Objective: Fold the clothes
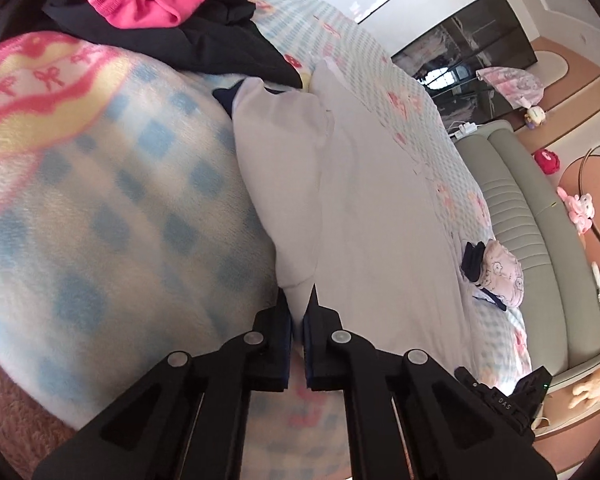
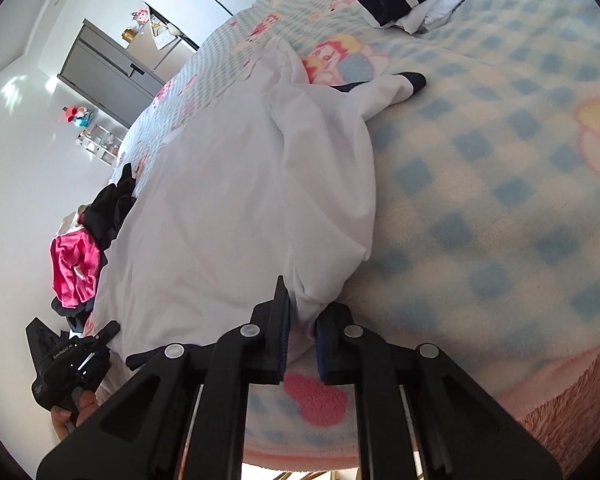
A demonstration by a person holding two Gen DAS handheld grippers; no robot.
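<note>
Left wrist view: both grippers pinching the white shirt [image 1: 364,200] at its near edge on the bed.

Left gripper [image 1: 298,300] points low along the blanket [image 1: 100,200], jaws clamped on a bunched bit of white fabric. Right gripper [image 2: 300,308] does the same on its own corner, tilted a bit. Shirt lies spread flat on the checked blanket, one navy-cuffed sleeve [image 2: 412,80] flopped out sideways. Pink and black clothes pile [image 1: 160,4] sits just past the shirt.
</note>
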